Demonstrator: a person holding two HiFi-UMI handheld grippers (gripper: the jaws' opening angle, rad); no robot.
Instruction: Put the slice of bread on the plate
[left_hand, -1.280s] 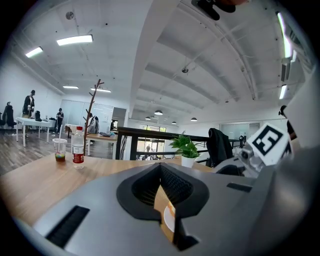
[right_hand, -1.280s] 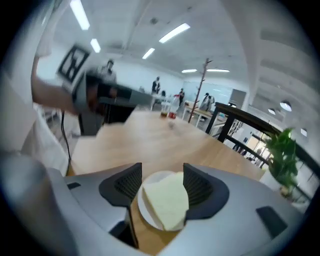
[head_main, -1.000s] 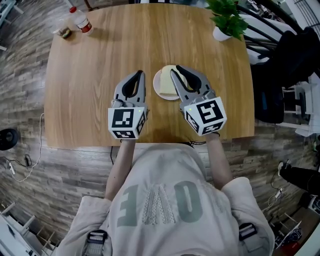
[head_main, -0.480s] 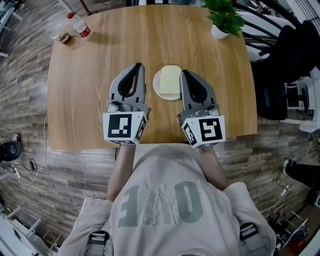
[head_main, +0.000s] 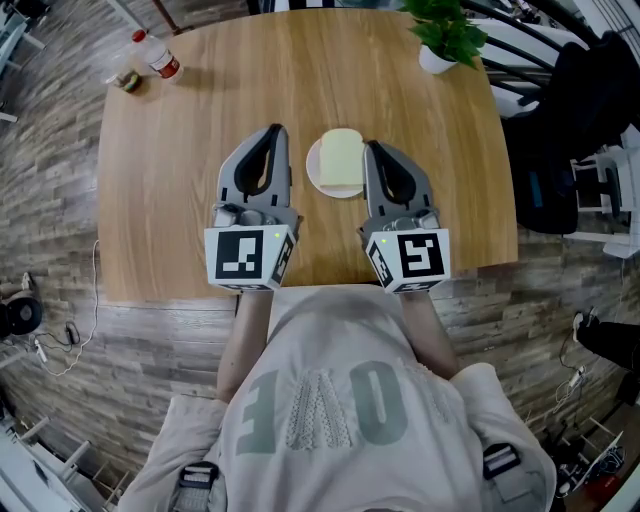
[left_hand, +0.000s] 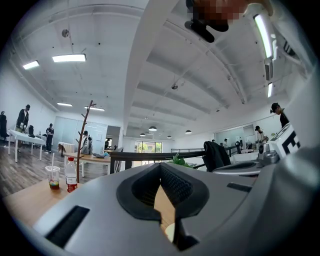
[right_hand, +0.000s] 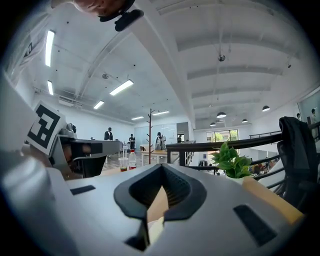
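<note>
Head view: bread (head_main: 342, 158) lies on plate (head_main: 315, 180), three o'clock of left gripper (head_main: 274, 132), nine o'clock of the nearer right gripper (head_main: 372, 148); both pairs of jaws together, empty.

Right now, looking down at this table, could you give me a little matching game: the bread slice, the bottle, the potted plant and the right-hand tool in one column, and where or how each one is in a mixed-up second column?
Column one
1. slice of bread
2. bottle
3. potted plant
4. right tool

Column two
A. far right corner of the table
B. lying on the white plate
C. shut and empty, just right of the plate
D. far left corner of the table

Pairs: 1-B, 2-D, 3-A, 4-C.
</note>
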